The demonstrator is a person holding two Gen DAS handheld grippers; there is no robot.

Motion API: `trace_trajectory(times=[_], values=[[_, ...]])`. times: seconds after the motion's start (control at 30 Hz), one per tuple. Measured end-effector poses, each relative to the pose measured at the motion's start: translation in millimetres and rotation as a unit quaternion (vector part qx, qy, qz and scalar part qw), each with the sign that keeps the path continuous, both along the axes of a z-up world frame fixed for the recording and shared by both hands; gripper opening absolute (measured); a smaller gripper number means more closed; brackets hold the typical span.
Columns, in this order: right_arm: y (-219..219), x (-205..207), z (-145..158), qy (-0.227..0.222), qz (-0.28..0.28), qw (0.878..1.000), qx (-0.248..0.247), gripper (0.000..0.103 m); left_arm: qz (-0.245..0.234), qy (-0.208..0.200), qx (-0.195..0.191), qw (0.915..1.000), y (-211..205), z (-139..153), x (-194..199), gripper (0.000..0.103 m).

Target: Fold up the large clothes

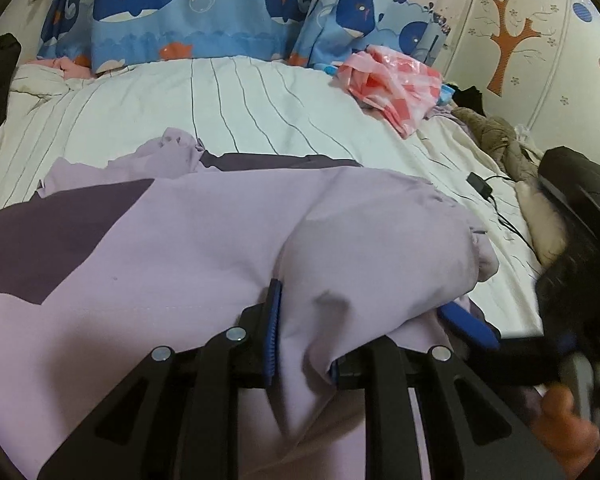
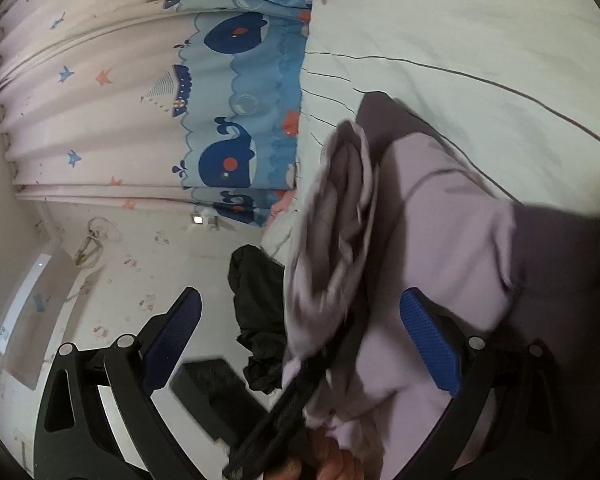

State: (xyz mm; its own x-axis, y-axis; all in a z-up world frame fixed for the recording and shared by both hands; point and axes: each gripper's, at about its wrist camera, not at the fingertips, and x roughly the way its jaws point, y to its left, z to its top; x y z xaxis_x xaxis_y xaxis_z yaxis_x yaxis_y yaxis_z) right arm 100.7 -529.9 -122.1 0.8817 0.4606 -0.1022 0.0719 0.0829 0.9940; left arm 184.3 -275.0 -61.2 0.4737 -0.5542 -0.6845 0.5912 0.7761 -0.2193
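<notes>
A large lilac garment (image 1: pixel 204 240) w/ dark purple panels is spread over a white striped bed (image 1: pixel 260 108), seen flat and wide in the left wrist view. In that view a bunched fold of the lilac cloth is pinched between the blue-padded fingers of the left gripper (image 1: pixel 302 344), which are closed on it; the cloth bulges up over the right-side finger, so only the left pad (image 1: pixel 272 332) is seen in full. At the right edge of the same view, the right gripper (image 1: pixel 512 344) is caught blurred, w/ one blue pad just beside the garment's bunched edge and part of a hand (image 1: pixel 572 420) below it. The right wrist view is rolled sideways: the bed is at the right, the whale-print curtain (image 2: pixel 236 120) at the left. Here the right gripper (image 2: pixel 300 344) is shown w/ fingers spread wide apart, nothing pinched; a crumpled, motion-blurred part of the garment (image 2: pixel 340 220) hangs between them, and the lilac cloth lies against the right-side pad (image 2: pixel 428 344). A black bar, prob. part of the other gripper, crosses the gap diagonally. Only the left view shows a pink plastic bag (image 1: pixel 388 84), a black charger w/ cable (image 1: pixel 480 184) and brownish clothes (image 1: pixel 496 132) on the bed's far right; only the right view shows a dark garment (image 2: pixel 256 300) by the wall and a white AC unit (image 2: pixel 24 320).
</notes>
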Motion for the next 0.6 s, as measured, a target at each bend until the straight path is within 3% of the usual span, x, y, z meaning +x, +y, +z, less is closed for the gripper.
trace_trajectory(times=[0.07,0.13,0.2,0.23,0.27,0.33,0.37,0.47,0.53,0.57,0.6], values=[[1,15,-2,-0.005,0.007,1.000,0.011,0.096,-0.008,-0.007,0.001,0.9999,5,3,-7,0.020],[9,29,2,-0.008,0.021,1.000,-0.009,0.096,-0.016,-0.015,0.010,0.9997,5,1,-11,0.020],[19,42,13,-0.016,0.040,0.997,-0.064,0.073,-0.024,-0.016,0.018,0.9994,4,0,-14,0.021],[23,47,16,-0.008,0.048,0.995,-0.088,0.033,-0.027,-0.015,0.022,0.9993,5,0,-15,0.022],[26,54,18,0.000,0.060,0.993,-0.105,0.022,-0.032,-0.013,0.028,0.9990,7,1,-18,0.025],[27,59,24,0.008,0.058,0.990,-0.131,0.019,-0.048,0.003,0.035,0.9983,14,8,-24,0.044],[28,61,31,0.008,0.056,0.986,-0.154,0.018,-0.053,0.009,0.032,0.9980,24,16,-30,0.059],[31,55,63,-0.015,0.040,0.975,-0.217,0.018,-0.047,-0.007,-0.021,0.9986,70,49,-50,0.067],[35,46,96,-0.041,0.022,0.961,-0.271,0.018,-0.017,-0.026,-0.059,0.9978,105,69,-52,0.083],[37,42,110,-0.049,0.013,0.952,-0.301,0.018,0.022,-0.039,-0.076,0.9961,129,77,-47,0.089],[38,39,114,-0.047,0.008,0.946,-0.319,0.017,0.062,-0.040,-0.083,0.9938,149,78,-37,0.090]])
